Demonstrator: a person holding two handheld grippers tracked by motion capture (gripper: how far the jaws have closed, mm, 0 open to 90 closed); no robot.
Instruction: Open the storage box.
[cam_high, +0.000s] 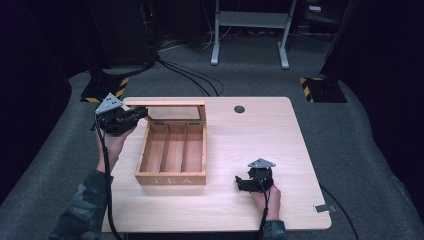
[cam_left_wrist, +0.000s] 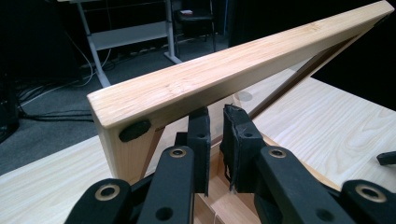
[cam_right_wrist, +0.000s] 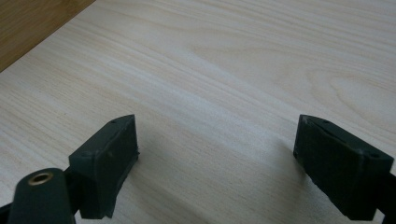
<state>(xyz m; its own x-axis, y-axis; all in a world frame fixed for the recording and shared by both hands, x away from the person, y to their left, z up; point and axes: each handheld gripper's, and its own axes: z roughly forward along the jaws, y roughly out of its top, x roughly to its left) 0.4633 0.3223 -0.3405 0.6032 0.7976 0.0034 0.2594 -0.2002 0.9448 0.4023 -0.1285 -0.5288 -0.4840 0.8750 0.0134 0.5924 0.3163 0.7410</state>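
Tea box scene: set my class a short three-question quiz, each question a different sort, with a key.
1. True or false: the tea box lid is closed.
2. Which tongs are at the lid: A left tongs, B right tongs?
3. Fill in: the box's compartments look ___.

Key: 1 false, the lid is raised. 2 A; the jaws stand nearly together just under the lid's edge, though contact is hard to tell. The right tongs rest open on the table. 3 empty.

Pale, grained wood is seen in the table (cam_high: 260, 150) under the black right gripper (cam_right_wrist: 217, 158). Honey-brown wood is shown by the tea box (cam_high: 172, 177) beside the black left gripper (cam_left_wrist: 215, 140); camouflage is worn on the sleeve (cam_high: 82, 205).
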